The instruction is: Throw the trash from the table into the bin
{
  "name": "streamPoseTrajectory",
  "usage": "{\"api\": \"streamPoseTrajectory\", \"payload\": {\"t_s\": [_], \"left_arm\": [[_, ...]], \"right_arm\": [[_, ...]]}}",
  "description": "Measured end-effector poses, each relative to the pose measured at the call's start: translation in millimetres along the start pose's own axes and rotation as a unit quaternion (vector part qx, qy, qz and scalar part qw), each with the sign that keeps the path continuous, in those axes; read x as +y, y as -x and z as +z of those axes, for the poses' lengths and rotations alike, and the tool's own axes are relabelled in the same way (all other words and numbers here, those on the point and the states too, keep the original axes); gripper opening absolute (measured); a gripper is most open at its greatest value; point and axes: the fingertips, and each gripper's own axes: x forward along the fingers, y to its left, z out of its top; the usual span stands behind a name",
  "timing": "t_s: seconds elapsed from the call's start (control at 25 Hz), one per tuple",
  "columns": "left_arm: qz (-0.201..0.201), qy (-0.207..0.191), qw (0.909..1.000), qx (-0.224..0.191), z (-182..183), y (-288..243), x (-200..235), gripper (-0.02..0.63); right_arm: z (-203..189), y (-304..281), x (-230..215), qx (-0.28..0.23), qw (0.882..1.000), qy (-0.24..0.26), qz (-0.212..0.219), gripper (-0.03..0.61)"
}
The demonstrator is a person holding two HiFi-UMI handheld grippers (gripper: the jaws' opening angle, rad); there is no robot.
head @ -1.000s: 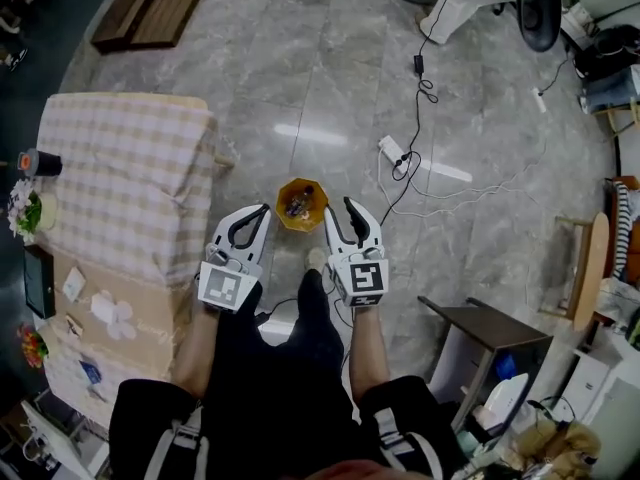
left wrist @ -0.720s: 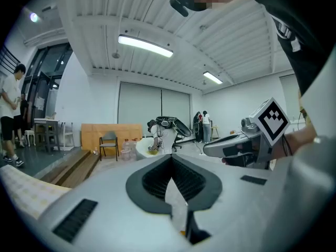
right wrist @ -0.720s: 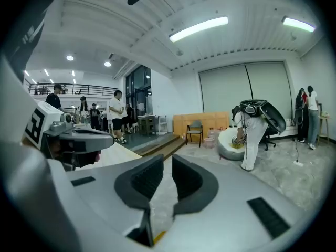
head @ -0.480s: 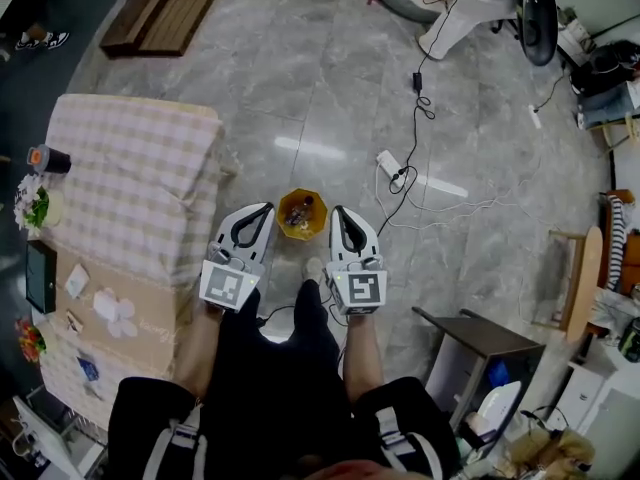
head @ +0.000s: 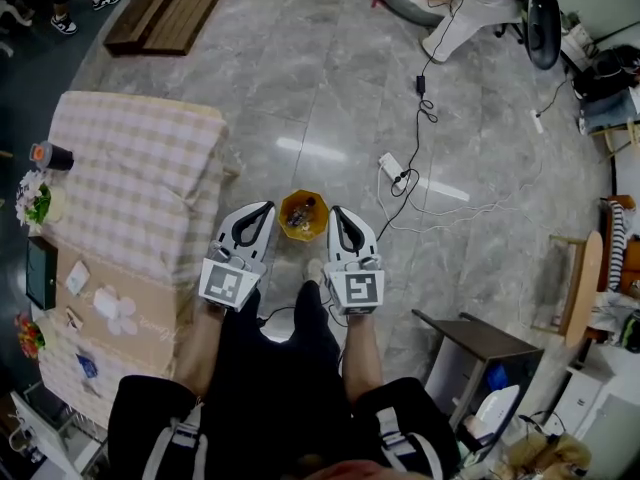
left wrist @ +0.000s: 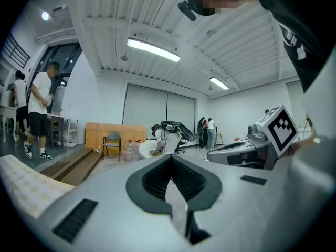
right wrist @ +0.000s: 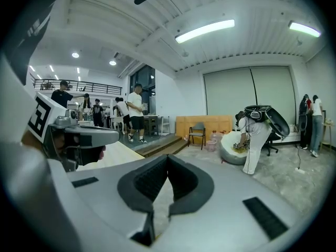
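The floor (head: 330, 88) is grey polished stone, shiny enough to bounce the ceiling lights back, and it fills most of the head view. The table (head: 140, 168) sits at the left under a pale checked cloth, with a brown runner across its near end. Along its far-left edge there's a dark cup (head: 48, 156), a bunch of flowers (head: 30, 206) and a black tablet (head: 40, 276).

The bin (head: 303, 215) is a small orange one standing on the floor just off the table's right edge, right in front of the person's feet. There's trash (head: 298, 208) lying in it, too small to say what exactly. In the head view the left gripper (head: 264, 210) and right gripper (head: 336, 212) frame the bin on either side. Both have their jaws pressed together with nothing between them. Each gripper's own view just shows the room beyond the pads.

For moving around, there's open floor straight ahead past the bin. Off to the right a black cable (head: 421, 83) snakes down to a white power strip (head: 392, 158). A dark side table (head: 487, 330) stands close on the person's right. Wooden planks (head: 165, 3) lie well away at the top left.
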Motion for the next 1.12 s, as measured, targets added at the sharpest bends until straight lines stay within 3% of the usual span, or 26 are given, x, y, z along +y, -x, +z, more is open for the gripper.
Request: {"api": "streamPoseTrajectory", "payload": {"t_s": [0.44,0.8,1.12], "left_arm": [[0.033,-0.008,0.9994,-0.008,9,21,32,0.003],[0.126,0.002,0.9919,-0.018,13,69,76,0.003],[0.240,0.011,0.9704,-0.022,12,151,131,0.003]], "right_arm": [[20,-31,35,-0.008,0.999,0.014,0.047,0.006],[37,-64,99,-0.011,0.989,0.039,0.145,0.006],[59,-94,200,-0.020,0.963,0.069,0.261,0.006]]}}
